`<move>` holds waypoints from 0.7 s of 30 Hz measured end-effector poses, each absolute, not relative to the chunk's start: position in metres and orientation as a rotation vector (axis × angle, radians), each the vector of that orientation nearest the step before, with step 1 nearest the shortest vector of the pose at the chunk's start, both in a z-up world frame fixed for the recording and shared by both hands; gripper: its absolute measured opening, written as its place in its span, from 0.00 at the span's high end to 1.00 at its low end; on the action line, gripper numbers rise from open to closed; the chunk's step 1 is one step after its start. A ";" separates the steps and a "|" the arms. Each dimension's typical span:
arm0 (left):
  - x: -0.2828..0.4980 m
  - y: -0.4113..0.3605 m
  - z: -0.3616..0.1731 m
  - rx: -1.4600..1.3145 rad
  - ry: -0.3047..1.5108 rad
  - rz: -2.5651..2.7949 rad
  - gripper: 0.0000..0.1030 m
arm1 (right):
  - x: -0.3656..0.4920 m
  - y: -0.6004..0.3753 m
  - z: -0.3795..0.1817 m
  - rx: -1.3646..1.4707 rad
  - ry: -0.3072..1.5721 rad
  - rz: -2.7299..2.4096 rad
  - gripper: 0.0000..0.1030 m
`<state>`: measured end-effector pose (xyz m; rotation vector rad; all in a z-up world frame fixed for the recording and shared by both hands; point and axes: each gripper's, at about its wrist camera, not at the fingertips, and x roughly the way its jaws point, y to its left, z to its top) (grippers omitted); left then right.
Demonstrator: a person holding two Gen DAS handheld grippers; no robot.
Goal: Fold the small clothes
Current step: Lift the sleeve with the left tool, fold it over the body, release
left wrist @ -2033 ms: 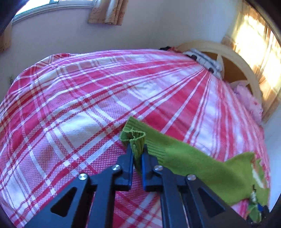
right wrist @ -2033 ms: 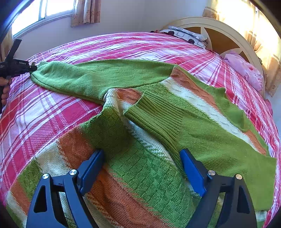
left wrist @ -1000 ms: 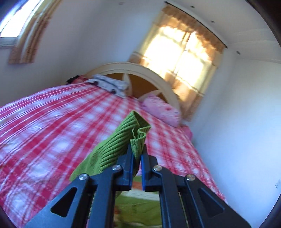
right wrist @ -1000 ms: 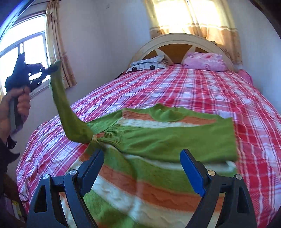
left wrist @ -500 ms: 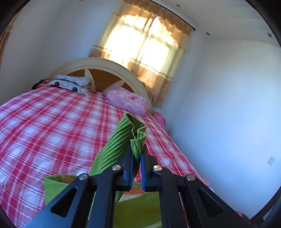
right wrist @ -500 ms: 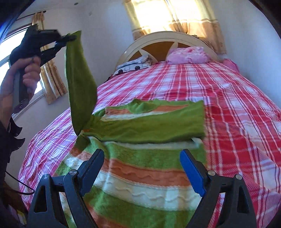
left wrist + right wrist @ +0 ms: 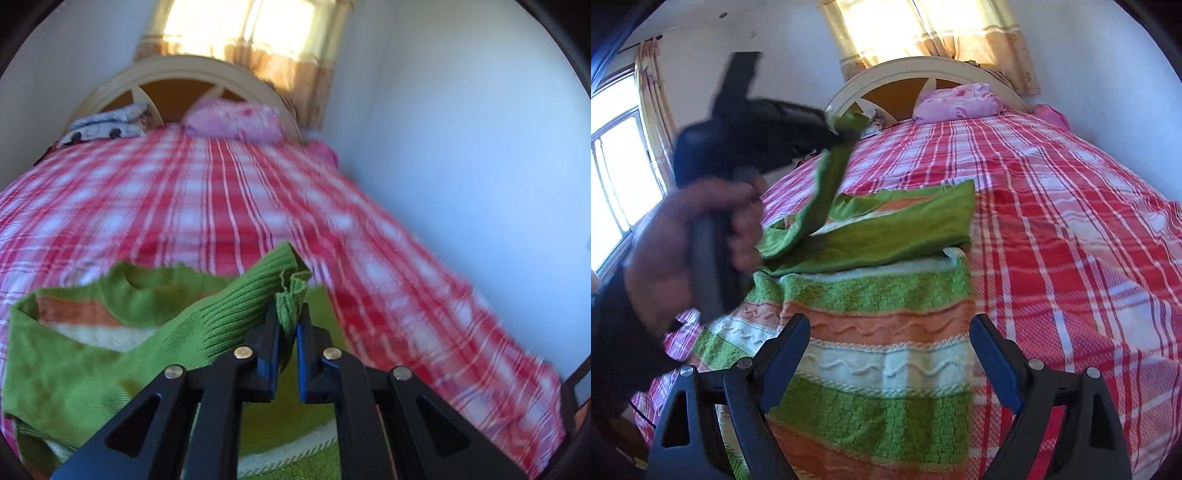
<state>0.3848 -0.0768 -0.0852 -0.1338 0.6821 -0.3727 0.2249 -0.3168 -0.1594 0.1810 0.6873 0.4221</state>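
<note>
A green, orange and white striped knit sweater (image 7: pixel 882 332) lies on the bed, one sleeve folded across its chest. My left gripper (image 7: pixel 287 321) is shut on the ribbed cuff of the other green sleeve (image 7: pixel 236 306) and holds it in the air above the sweater body (image 7: pixel 74 369). In the right wrist view the left gripper (image 7: pixel 846 129) and the hand holding it are at the left, with the sleeve (image 7: pixel 827 188) hanging down from it. My right gripper (image 7: pixel 888 354) is open and empty, low over the sweater's hem.
The bed has a red and white plaid cover (image 7: pixel 1071 240). A cream headboard (image 7: pixel 923 70), a pink pillow (image 7: pixel 960 99) and a patterned pillow (image 7: pixel 107 127) are at the far end. A white wall (image 7: pixel 480 147) runs along the bed's right side.
My left gripper has carried the sleeve cuff from the left, up and over toward the sweater's middle, and now comes down. The right gripper has stayed open over the hem.
</note>
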 end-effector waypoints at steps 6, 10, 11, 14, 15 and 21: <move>0.365 -0.082 -0.092 -0.011 0.690 -0.406 0.66 | 0.225 -0.315 -0.176 0.180 0.725 0.422 0.14; 0.324 -0.053 -0.086 0.117 0.599 -0.362 0.31 | 0.225 -0.315 -0.180 0.182 0.736 0.418 0.14; 0.317 -0.051 -0.088 0.149 0.593 -0.339 0.30 | 0.225 -0.316 -0.179 0.185 0.735 0.417 0.14; 0.303 -0.014 -0.108 0.266 0.602 -0.202 0.29 | 0.226 -0.318 -0.174 0.183 0.728 0.415 0.14; 0.302 0.003 -0.115 0.279 0.621 -0.146 0.29 | 0.227 -0.318 -0.172 0.181 0.728 0.418 0.14; 0.307 0.104 -0.152 0.116 0.778 0.065 0.28 | 0.255 -0.311 -0.148 0.219 0.732 0.460 0.14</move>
